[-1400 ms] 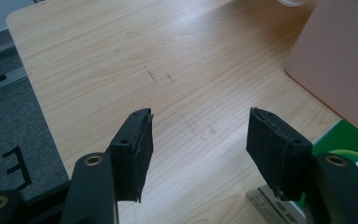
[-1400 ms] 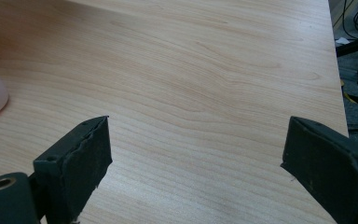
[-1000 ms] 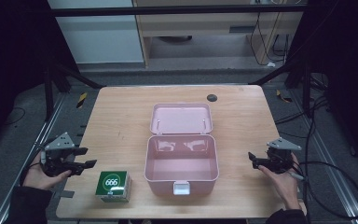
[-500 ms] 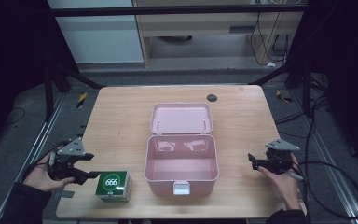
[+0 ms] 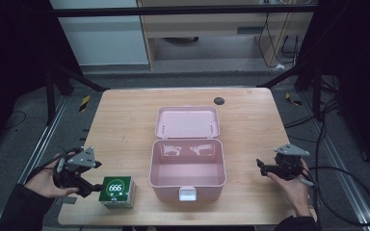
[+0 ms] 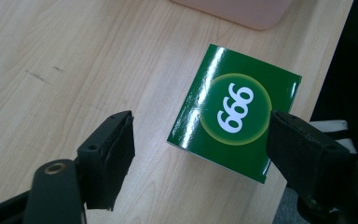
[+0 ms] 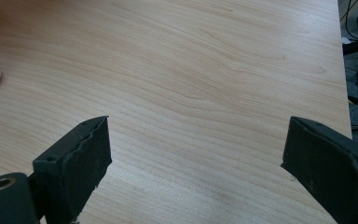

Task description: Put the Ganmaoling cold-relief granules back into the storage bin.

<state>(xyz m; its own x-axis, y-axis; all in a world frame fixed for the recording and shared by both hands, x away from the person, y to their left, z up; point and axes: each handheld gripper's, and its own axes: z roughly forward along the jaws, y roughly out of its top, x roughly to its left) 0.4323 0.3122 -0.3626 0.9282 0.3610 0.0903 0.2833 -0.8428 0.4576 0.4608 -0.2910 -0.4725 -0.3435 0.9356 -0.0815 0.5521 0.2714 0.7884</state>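
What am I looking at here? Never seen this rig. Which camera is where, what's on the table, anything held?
No robot: a person holds a two-jaw hand-held gripper in each hand. The high view looks down on the wooden table. The other two pictures come from cameras riding on the grippers, looking along their black jaws.

On the table: an open, empty pink box with its lid laid back, and a green carton marked 666.

The left hand-held gripper is open, jaws either side of the carton, not gripping yet. The right hand-held gripper is open above bare wood. Nothing is held.

Glossy green carton (image 6: pixel 235 131) with white "666"; pink box (image 5: pixel 188 163); pale woodgrain table (image 5: pixel 125 120).
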